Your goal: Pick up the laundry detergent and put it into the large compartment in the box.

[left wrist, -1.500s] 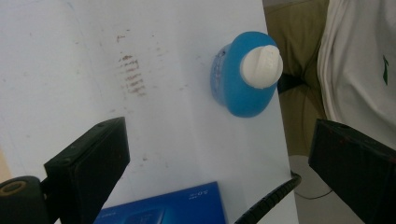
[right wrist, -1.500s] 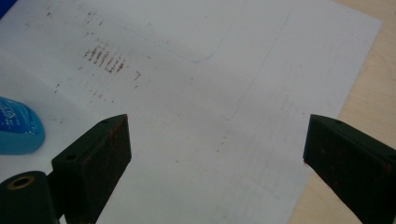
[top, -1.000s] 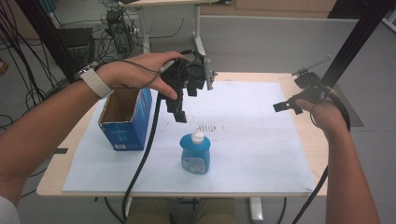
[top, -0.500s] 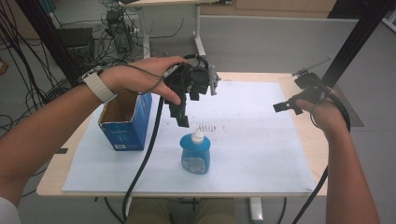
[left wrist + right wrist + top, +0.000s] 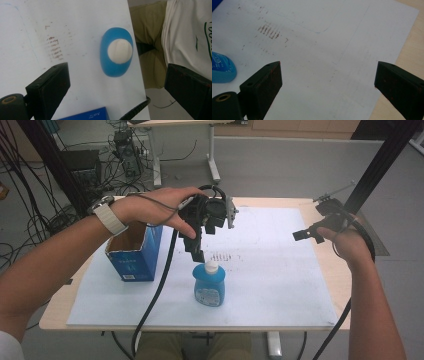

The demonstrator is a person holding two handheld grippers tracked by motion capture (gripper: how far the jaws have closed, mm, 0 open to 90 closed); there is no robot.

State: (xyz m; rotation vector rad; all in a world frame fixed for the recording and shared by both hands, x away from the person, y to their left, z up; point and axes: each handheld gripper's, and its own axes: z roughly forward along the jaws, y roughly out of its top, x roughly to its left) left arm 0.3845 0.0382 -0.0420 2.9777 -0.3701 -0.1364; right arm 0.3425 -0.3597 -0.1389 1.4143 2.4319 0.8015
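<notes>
Hovering left claw [image 5: 199, 256] over blue soap bottle [image 5: 209, 287], jaws apart, nothing gripped | bottle upright on white sheet [image 5: 280, 285] near tabletop's front edge, beside blue carton [image 5: 131, 255] | advice: centre jaws on white cap [image 5: 120, 50], descend straight | right claw [image 5: 305, 234] apart, idle | bottle label unreadable, carton contents hidden
</notes>
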